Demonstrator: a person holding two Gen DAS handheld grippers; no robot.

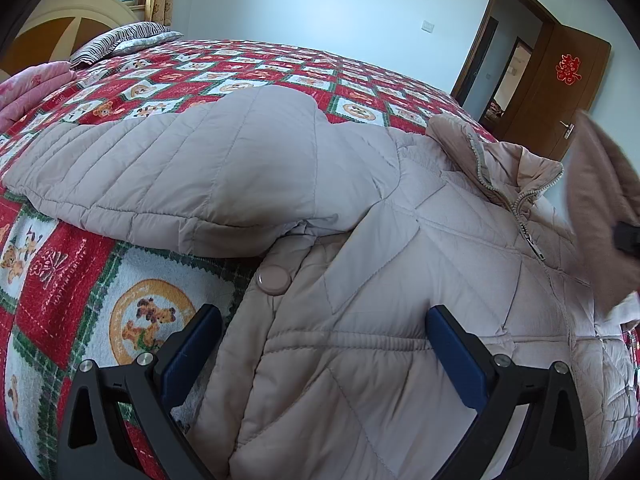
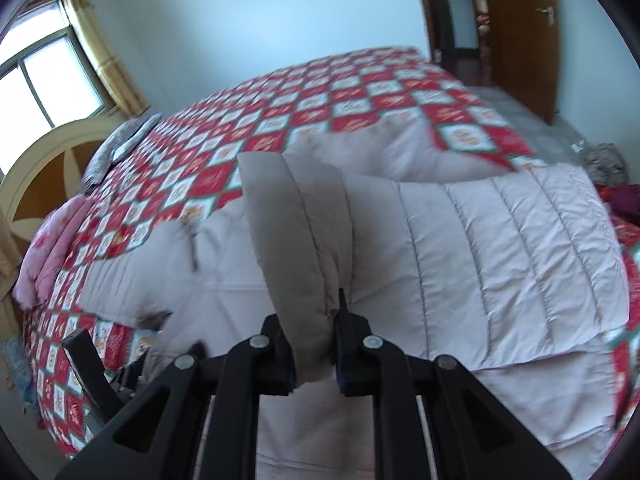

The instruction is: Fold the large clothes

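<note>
A pale pink quilted puffer coat (image 1: 400,280) lies spread front-up on the red-and-white patchwork bedspread (image 1: 60,280), its long axis running away from both cameras, collar towards the far side. Its right sleeve (image 2: 304,240) is lifted, clamped at the cuff between the right gripper's (image 2: 316,356) fingers, ready, I judge, to swing inward across the chest. The left gripper (image 1: 324,344) hovers apart and empty over the coat's left side edge, near the flat-lying left sleeve (image 1: 160,176).

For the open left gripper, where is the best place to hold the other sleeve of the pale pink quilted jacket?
Grip the spread sleeve near its far cuff end, coming from its free lower edge over the quilt; I judge that flat, thin hem fits between the left gripper's open fingers.
</note>
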